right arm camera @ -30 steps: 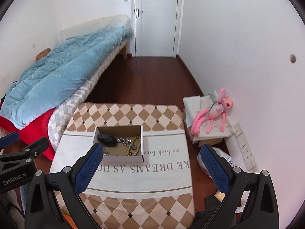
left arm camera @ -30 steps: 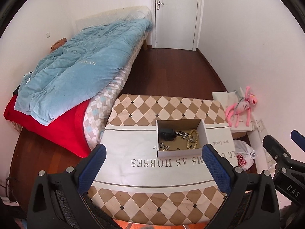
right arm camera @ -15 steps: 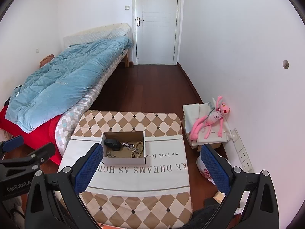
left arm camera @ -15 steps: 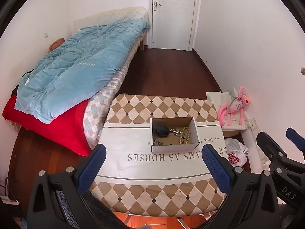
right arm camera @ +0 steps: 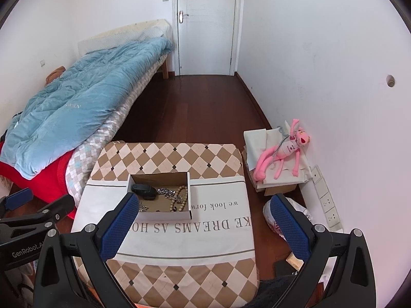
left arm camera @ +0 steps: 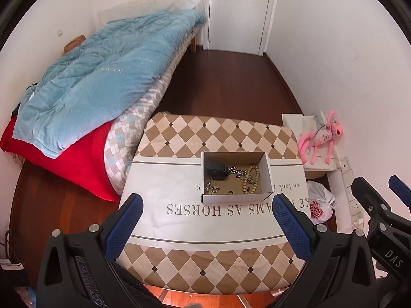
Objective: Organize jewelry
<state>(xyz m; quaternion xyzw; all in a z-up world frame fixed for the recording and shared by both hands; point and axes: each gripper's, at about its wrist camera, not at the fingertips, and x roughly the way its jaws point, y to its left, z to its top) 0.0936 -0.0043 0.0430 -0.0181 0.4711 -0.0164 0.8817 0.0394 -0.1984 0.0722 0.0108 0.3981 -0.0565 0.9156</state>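
A small open white cardboard box (left arm camera: 236, 199) (right arm camera: 164, 215) sits on the table's white runner. Inside lie a black object (left arm camera: 215, 170) (right arm camera: 143, 191), a silver chain (left arm camera: 237, 172) (right arm camera: 165, 192), a wooden bead strand (left arm camera: 250, 181) (right arm camera: 181, 197) and small silver pieces (left arm camera: 212, 188). My left gripper (left arm camera: 205, 224) is open and empty, held above the table's near side, well short of the box. My right gripper (right arm camera: 203, 225) is open and empty, to the right of the left one. Each gripper shows at the edge of the other's view.
The table (left arm camera: 205, 133) (right arm camera: 167, 154) has a checked cloth with a lettered runner. A bed with a blue quilt (left arm camera: 102, 77) stands to the left. A pink plush toy (right arm camera: 285, 151) on cartons and a plastic bag (left arm camera: 318, 205) lie by the right wall. A white door (right arm camera: 205, 25) is at the back.
Both grippers have drawn back and up from the table, so the box looks smaller and farther. Both stay open and empty.
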